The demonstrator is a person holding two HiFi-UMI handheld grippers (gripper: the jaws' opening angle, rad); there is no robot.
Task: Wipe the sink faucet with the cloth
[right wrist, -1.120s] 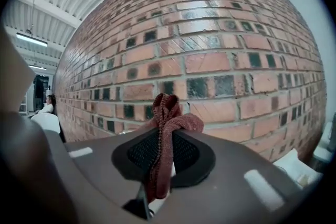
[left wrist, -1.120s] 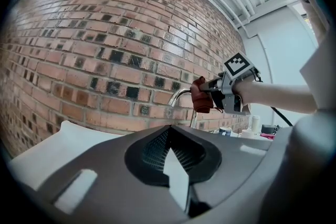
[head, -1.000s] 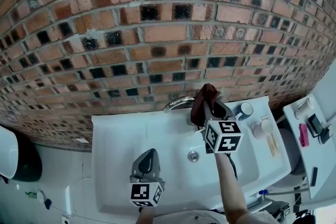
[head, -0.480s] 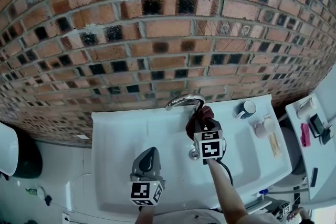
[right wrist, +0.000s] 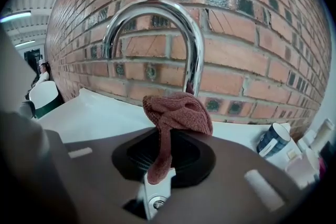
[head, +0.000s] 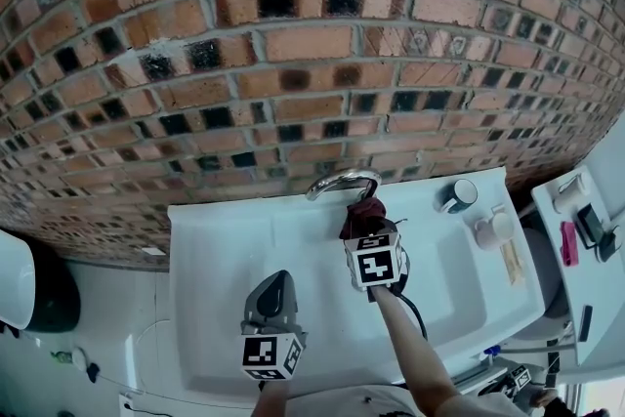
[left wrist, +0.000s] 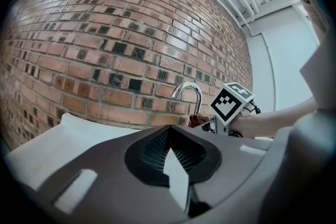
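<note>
Right tongs [right wrist: 157, 182] lower; cloth [right wrist: 178, 110] pinch only in right gripper view

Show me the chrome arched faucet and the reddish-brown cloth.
Chrome arched faucet [right wrist: 155, 5]: right gripper view, top of the arch.
Reddish-brown cloth [right wrist: 178, 112]: right gripper view, bunched upper part.
</note>
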